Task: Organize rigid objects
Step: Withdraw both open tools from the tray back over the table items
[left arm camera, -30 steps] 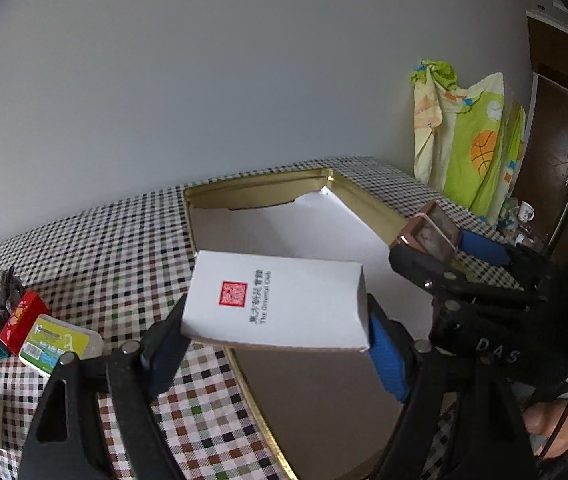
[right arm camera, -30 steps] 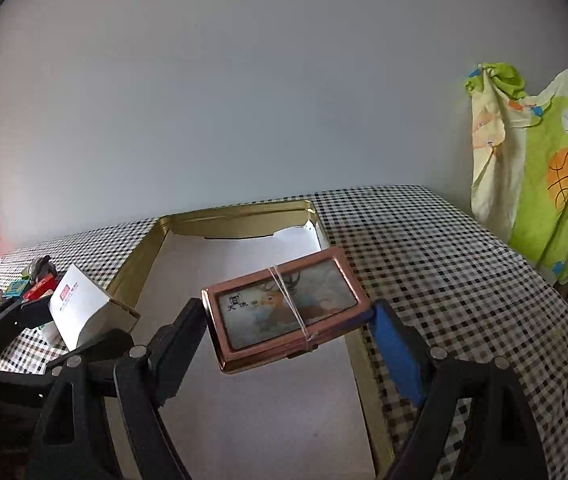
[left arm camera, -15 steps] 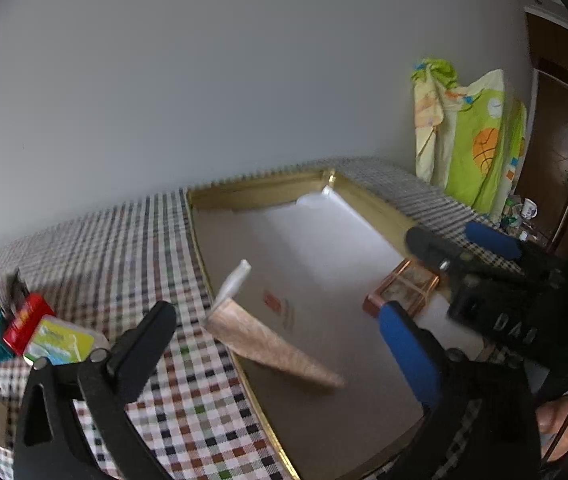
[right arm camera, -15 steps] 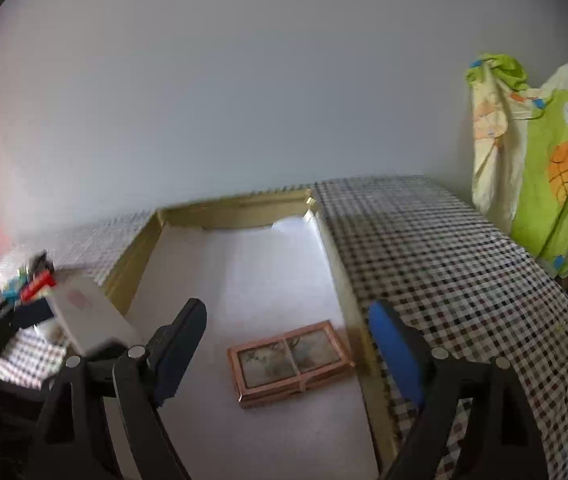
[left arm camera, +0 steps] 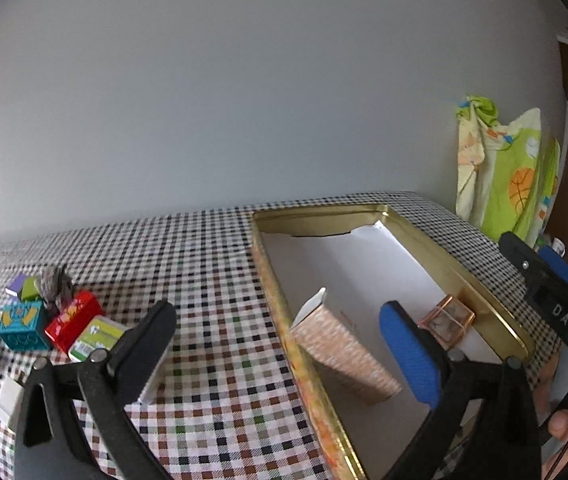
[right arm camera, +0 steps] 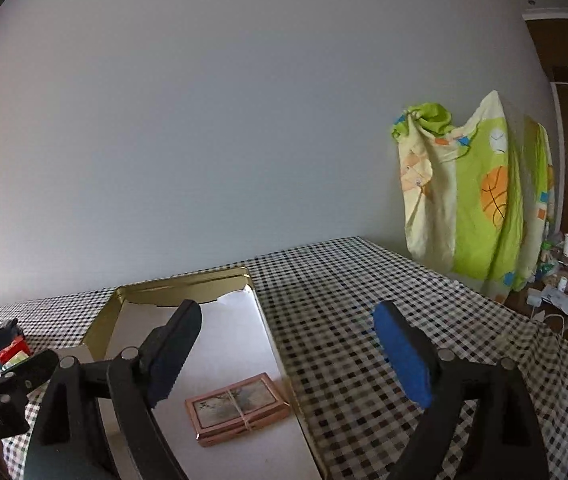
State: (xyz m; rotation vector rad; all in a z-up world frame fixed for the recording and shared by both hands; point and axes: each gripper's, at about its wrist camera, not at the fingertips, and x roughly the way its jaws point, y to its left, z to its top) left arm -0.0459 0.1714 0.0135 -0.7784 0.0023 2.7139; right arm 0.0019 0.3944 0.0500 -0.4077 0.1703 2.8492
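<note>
Checked surface [left arm camera: 212,264], covered corner to corner in a small-square cloth, set against a plain pale wall.

Gold tin tray [left arm camera: 479,284], shallow, lined with white paper; it runs from the centre of the left-wrist frame toward the lower right, and sits at lower left in the right-wrist frame [right arm camera: 96,328].

White box [left arm camera: 339,352], one face patterned in tan weave; it lies tilted inside the tray, leaning against the tray's left wall, in the lower middle of the left-wrist frame.

Copper-edged case [right arm camera: 238,408], flat, bound by a thin band; it rests on the tray's paper just beside the right wall, at lower centre of the right-wrist frame, and shows at right of centre in the other view [left arm camera: 449,322].

Left gripper [left arm camera: 280,344]: jaws spread wide and released, having just opened; nothing pressed between them, the white box lying beyond and below.

Right gripper [right arm camera: 284,344]: jaws released, having just widened further; nothing between them, the case lying below in the tray.

Small packets [left arm camera: 48,320], a cluster in teal, red, green and purple, at the left edge of the left-wrist frame, well apart from the tray.

Green and yellow cloth [right arm camera: 479,200] with a basketball print, hanging at the right of both frames.

A person's fingers [left arm camera: 563,424] show at the lower right edge of the left-wrist frame.
</note>
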